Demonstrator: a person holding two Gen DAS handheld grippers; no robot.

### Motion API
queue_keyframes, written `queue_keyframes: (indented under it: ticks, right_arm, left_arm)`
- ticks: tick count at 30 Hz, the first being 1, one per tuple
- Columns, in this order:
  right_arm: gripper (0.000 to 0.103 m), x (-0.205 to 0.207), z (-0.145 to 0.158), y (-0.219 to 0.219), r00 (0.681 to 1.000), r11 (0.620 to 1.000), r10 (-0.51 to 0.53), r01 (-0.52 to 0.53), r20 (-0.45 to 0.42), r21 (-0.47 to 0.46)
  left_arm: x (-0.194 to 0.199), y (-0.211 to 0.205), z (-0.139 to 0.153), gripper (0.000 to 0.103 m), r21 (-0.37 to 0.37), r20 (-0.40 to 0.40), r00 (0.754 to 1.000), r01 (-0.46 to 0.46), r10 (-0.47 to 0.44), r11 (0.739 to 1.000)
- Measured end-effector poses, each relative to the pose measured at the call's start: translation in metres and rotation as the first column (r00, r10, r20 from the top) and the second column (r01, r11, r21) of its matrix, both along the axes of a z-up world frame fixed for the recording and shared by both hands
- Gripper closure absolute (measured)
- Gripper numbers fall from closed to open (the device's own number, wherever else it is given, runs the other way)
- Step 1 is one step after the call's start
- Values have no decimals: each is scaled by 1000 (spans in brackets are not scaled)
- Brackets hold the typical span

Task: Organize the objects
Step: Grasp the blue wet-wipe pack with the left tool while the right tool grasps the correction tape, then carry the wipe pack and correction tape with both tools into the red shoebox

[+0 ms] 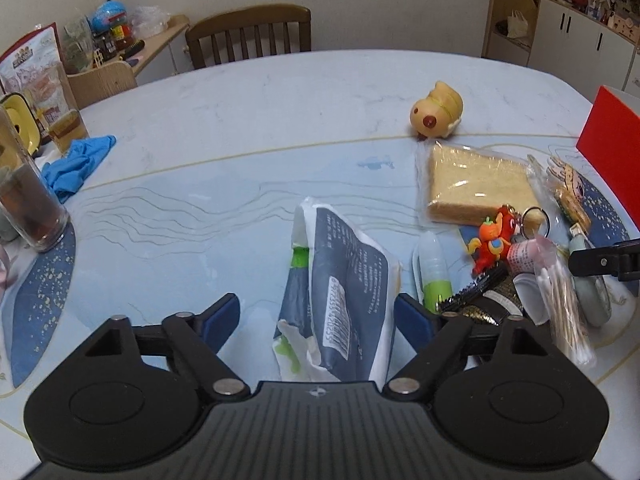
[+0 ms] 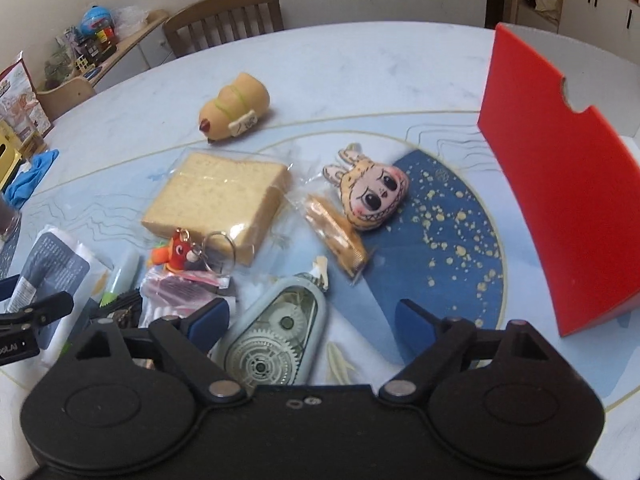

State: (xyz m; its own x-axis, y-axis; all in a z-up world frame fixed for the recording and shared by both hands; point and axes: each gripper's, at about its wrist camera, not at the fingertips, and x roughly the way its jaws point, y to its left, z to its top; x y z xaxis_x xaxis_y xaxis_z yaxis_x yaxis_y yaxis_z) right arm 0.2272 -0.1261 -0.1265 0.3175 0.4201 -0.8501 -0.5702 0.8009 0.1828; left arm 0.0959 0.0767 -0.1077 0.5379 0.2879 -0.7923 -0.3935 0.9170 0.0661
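Observation:
My left gripper [image 1: 318,316] is open and tilted down over a crumpled white and dark-blue packet [image 1: 344,280] that lies between its jaws. The right pad [image 1: 412,320] is at the packet's edge; the left pad stands apart from it. My right gripper [image 2: 312,320] is open too, with a pale green correction-tape dispenser [image 2: 276,336] lying between its jaws beside the left pad [image 2: 208,320]. Nearby lie bagged bread [image 2: 218,200], a red keychain figure [image 2: 180,254], a plush face [image 2: 374,196], a wrapped snack bar [image 2: 336,236] and a yellow toy [image 2: 234,110].
A red box [image 2: 560,200] stands at the right on the table [image 1: 280,100]. Cotton swabs [image 1: 564,312] and a green-capped tube [image 1: 432,272] lie in the clutter. A glass [image 1: 28,204] and blue glove [image 1: 76,164] are at the left, a chair [image 1: 248,34] behind.

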Motion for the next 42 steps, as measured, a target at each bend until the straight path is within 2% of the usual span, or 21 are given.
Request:
queue_keyframes:
  ticks: [2, 4, 10, 15, 17, 22, 30, 35, 42]
  right_arm:
    - [20, -1, -2, 0, 1000, 1000, 8, -8, -15, -5]
    - [21, -2, -4, 0, 1000, 1000, 11, -11, -22, -4]
    - [26, -9, -3, -1, 999, 998, 53, -53, -7, -22]
    - [43, -18, -2, -6, 994, 993, 110, -109, 25, -52]
    - [55, -20, -1, -9, 992, 991, 123, -121, 32, -56]
    - [55, -22, 1, -18, 990, 989, 134, -132, 37, -61]
    - [55, -32, 13, -42, 991, 992, 124, -123, 41, -30]
    - [55, -37, 35, -61, 995, 995, 90, -92, 40, 36]
    - [55, -32, 73, -80, 995, 992, 59, -67, 76, 105]
  left_arm:
    - [0, 1, -3, 35, -18, -8, 1000, 4, -4, 1000]
    - [0, 1, -6, 42, -41, -10, 1000, 7, -7, 999]
    - [-6, -4, -7, 52, -39, -7, 1000, 25, -25, 999]
    - [-12, -10, -6, 60, -36, 0, 999, 39, -39, 999]
    - [-13, -11, -5, 63, -37, 1, 999, 43, -43, 998]
    - [-19, -14, -2, 68, -45, 8, 999, 39, -39, 998]
    - [-31, -21, 13, 69, -89, 38, 999, 39, -36, 995]
    - [-37, -31, 34, 69, -114, 73, 995, 75, -67, 991]
    - [-25, -54, 70, 69, -137, 124, 983, 154, -137, 979]
